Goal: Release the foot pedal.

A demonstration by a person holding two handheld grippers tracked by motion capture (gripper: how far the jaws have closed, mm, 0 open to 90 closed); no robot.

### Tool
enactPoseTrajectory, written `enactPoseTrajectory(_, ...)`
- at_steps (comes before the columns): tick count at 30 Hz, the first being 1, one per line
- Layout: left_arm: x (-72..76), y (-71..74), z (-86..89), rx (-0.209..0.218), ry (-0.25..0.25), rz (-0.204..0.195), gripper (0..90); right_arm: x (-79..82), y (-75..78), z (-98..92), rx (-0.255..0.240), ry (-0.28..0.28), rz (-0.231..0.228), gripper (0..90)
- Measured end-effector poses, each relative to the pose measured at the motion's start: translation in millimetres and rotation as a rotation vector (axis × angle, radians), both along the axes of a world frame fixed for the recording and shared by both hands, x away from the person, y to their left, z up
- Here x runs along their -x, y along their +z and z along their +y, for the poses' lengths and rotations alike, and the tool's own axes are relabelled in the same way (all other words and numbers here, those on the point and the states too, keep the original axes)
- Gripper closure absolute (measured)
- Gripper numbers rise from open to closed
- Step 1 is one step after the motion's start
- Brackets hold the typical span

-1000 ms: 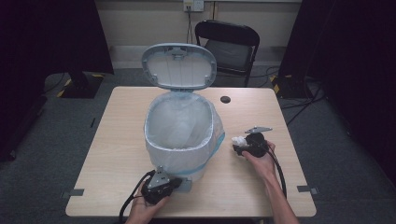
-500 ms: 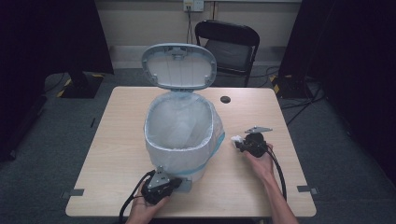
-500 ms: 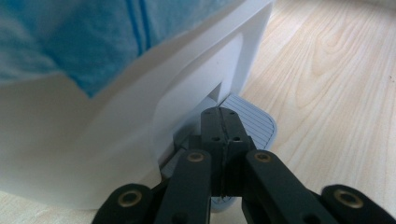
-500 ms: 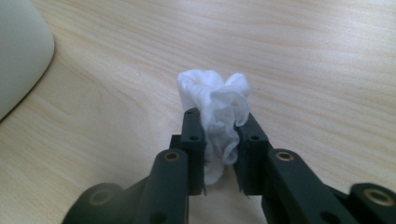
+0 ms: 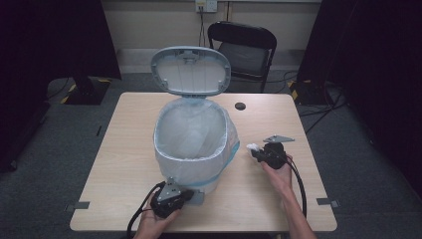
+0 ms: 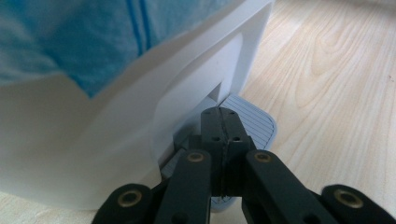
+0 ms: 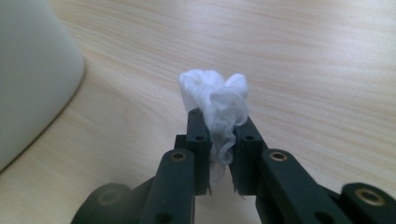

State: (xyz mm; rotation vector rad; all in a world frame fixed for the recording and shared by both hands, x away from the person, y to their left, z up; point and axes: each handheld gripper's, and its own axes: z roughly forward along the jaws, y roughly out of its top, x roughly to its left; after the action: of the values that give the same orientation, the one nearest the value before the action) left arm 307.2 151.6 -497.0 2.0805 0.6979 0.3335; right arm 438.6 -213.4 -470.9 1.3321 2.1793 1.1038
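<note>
Clamping a crumpled white tissue wad, the right gripper had just finished closing, its pads pinching the wad's lower half while the loose top bulged out beyond the tips. The left gripper was clenched with nothing between its jaws, tips bearing down on the ribbed grey foot pedal of the white lidded plastic bin, whose lid stood raised toward twelve o'clock. The wad sat low over the light wooden table, at three o'clock from the bin, long axis running along the jaws toward nine o'clock. Judged best: keep the pedal pressed, lift the wad clear of the blue-white liner rim, then release.
</note>
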Motion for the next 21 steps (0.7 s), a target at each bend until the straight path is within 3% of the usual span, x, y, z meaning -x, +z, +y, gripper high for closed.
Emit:
enactPoseTrajectory(5, -0.1, -0.2, -0.1, 0.004, -0.001, -0.001, 90.0, 8.5, 12.5, -1.1, -0.043, -0.002, -0.025, 80.2)
enactPoseTrajectory(16, -0.3, -0.2, 0.0, 0.005, -0.002, -0.001, 90.0, 19.9, 24.6, 0.1, -0.127, -0.004, -0.064, 80.1)
enactPoseTrajectory(21, -0.3, -0.2, 0.1, 0.004, -0.003, -0.001, 90.0, 27.8, 32.4, -1.9, -0.146, -0.004, -0.100, 80.1)
